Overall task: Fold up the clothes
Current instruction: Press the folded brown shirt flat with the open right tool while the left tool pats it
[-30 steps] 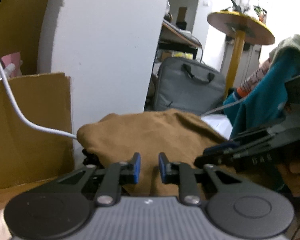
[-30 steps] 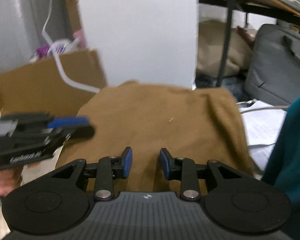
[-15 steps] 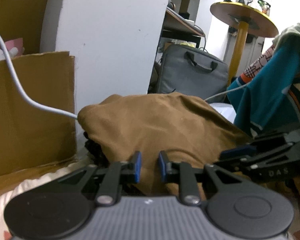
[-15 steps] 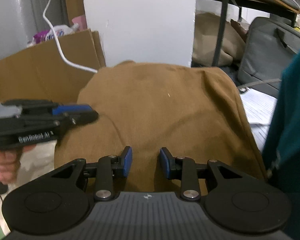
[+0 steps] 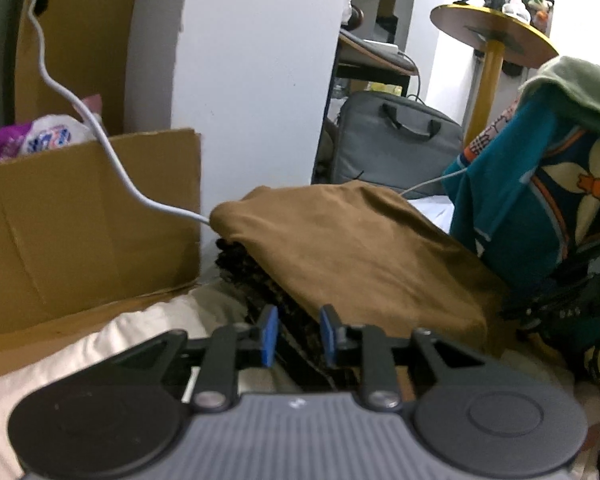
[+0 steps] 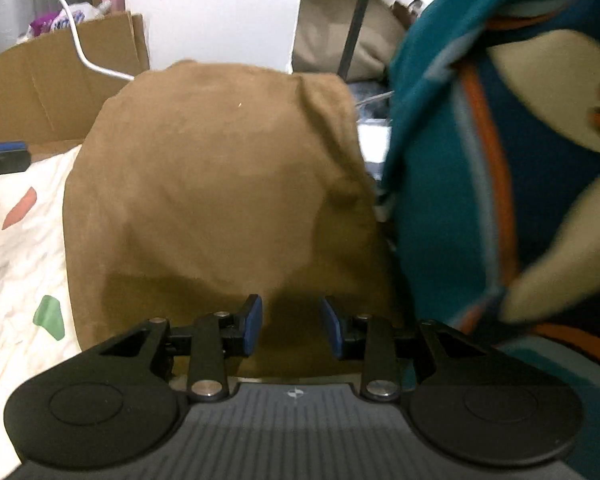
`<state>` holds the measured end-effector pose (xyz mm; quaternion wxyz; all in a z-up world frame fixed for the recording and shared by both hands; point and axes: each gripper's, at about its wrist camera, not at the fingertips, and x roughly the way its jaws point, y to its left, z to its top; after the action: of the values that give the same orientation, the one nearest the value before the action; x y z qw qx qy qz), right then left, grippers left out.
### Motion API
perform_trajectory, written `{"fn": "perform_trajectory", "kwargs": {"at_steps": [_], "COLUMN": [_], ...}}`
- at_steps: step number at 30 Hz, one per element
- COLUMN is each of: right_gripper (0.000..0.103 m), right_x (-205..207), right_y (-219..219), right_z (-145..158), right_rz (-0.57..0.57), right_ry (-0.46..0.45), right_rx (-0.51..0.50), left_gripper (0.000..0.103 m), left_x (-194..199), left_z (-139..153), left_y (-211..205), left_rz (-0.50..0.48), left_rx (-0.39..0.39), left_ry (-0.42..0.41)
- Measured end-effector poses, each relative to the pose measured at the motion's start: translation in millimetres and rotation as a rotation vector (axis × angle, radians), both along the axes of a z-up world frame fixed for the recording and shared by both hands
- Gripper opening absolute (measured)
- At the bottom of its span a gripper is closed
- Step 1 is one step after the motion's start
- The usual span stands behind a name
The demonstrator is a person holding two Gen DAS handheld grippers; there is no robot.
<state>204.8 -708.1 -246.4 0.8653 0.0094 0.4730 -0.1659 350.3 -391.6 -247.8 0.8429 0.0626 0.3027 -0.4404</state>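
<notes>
- Left wrist view: my left gripper (image 5: 296,334) sits at the bottom centre, jaws a narrow way apart with nothing between the pads; they have just been opening a little. The folded brown garment (image 5: 352,252) fills the middle of the frame, lying on a dark patterned cloth (image 5: 260,280).
- To the right hangs the teal patterned garment (image 5: 540,208), likely the next piece to fold. My right gripper (image 5: 568,304) is a dark shape at the right edge, mostly lost against that cloth.
- A white cable (image 5: 100,144) runs from upper left and disappears at the brown garment's far corner; I should keep clear of it.
- Right wrist view: my right gripper (image 6: 292,326) at bottom centre is partly open and empty, over the brown garment's (image 6: 220,184) near edge. The teal patterned garment (image 6: 480,160) fills the right side, blurred and cut off.
- I judge it best to take one edge of the teal cloth cleanly, not a bunch.
- Only a tip of my left gripper (image 6: 4,156) shows at the left edge, above the white spotted sheet (image 6: 20,248).
</notes>
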Motion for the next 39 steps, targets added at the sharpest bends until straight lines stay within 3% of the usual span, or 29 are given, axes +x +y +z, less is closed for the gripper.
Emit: {"fn": "perform_trajectory", "kwargs": {"at_steps": [7, 13, 21, 29, 35, 39], "right_gripper": [0.04, 0.04, 0.04, 0.04, 0.04, 0.04], "right_x": [-8, 3, -4, -31, -39, -32], "right_y": [-11, -19, -26, -41, -36, -29], "right_z": [-14, -34, -48, -53, -45, -47], "right_rz": [-0.041, -0.01, 0.025, -0.069, -0.085, -0.108], "right_ry": [-0.102, -0.106, -0.126, -0.091, -0.125, -0.158], "right_rx": [0.057, 0.032, -0.006, 0.046, 0.12, 0.234], "left_gripper": [0.026, 0.024, 0.022, 0.026, 0.028, 0.031], "left_x": [-15, -24, -27, -47, -56, -61], "left_z": [2, -29, -38, -39, -48, -60], "left_y": [-47, -94, -96, -75, -53, -52], "left_rz": [-0.064, -0.071, -0.038, 0.016, 0.068, 0.079], "left_rx": [0.014, 0.075, 0.109, 0.134, 0.129, 0.131], "left_ry": [-0.007, -0.007, -0.056, 0.002, 0.147, 0.223]}}
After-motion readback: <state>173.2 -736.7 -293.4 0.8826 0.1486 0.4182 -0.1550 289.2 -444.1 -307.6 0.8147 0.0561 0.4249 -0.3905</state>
